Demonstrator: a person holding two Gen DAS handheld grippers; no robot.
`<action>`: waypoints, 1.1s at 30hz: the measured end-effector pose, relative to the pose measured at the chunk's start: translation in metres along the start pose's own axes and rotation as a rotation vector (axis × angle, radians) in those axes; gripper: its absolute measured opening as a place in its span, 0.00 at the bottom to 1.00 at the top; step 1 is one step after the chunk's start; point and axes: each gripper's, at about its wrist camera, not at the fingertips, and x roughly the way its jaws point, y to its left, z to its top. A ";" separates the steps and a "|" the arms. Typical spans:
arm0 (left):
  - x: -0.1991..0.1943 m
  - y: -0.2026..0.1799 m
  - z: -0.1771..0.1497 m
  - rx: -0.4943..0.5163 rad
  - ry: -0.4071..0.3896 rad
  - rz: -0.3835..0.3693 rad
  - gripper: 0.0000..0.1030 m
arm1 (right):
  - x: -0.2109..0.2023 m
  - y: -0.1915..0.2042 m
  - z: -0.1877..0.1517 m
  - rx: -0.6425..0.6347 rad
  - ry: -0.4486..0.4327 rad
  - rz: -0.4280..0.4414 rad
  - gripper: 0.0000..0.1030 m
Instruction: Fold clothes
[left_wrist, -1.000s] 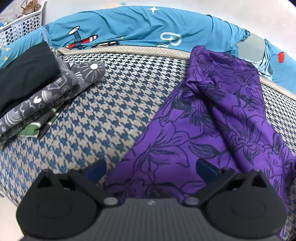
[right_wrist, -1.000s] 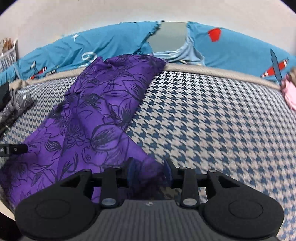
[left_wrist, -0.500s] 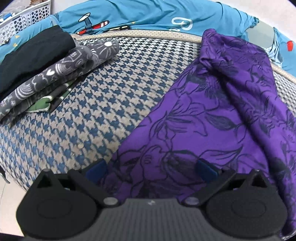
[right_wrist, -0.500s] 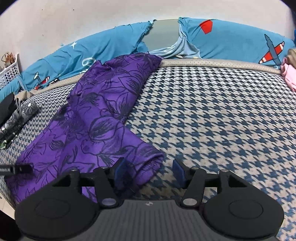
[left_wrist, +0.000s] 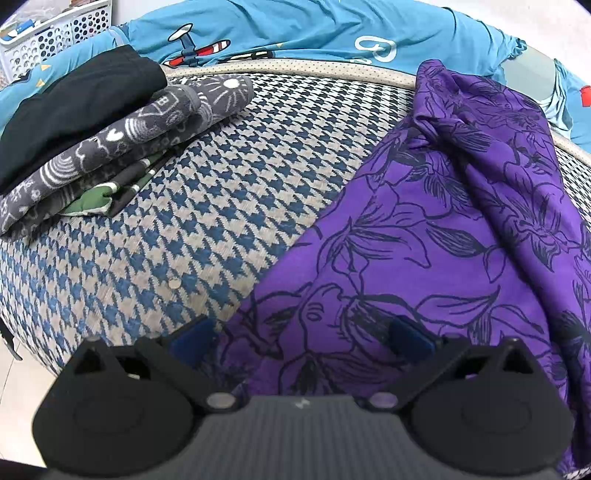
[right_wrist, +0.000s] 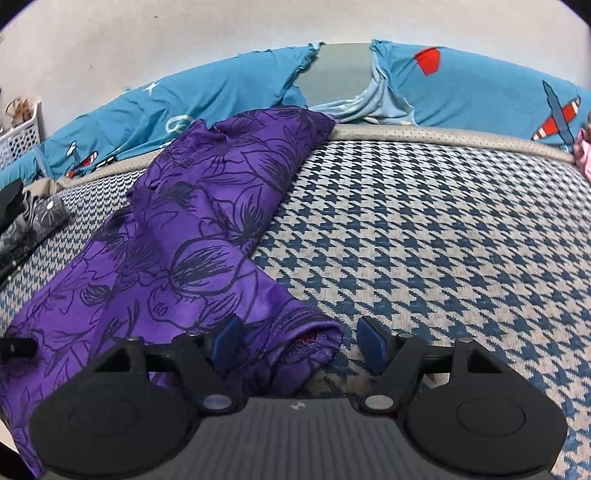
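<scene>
A purple garment with dark flower outlines lies lengthwise on the houndstooth bed cover, partly folded over itself. My left gripper hovers open over its near left edge, the cloth lying under and between the wide-set blue pads. My right gripper is open at the near right corner. The rolled hem of that corner rests between its pads, apart from the right pad.
A folded stack of black, grey-patterned and green clothes sits at the left of the bed. A white perforated basket stands behind it. Blue aeroplane-print bedding lines the far edge; a pink cloth shows at far right.
The right gripper's jaws spread apart and let go of the purple corner, and it sank toward the bed. The left gripper dropped closer to the cloth's near edge.
</scene>
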 end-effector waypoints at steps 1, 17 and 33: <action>0.000 0.000 0.000 -0.002 0.000 0.000 1.00 | 0.000 0.001 0.000 -0.013 -0.005 0.002 0.53; 0.000 0.014 0.003 -0.061 0.000 0.044 1.00 | -0.046 0.013 -0.001 0.070 -0.136 0.099 0.14; -0.005 0.032 0.004 -0.103 0.008 0.025 1.00 | -0.079 0.127 0.005 -0.054 -0.199 0.347 0.14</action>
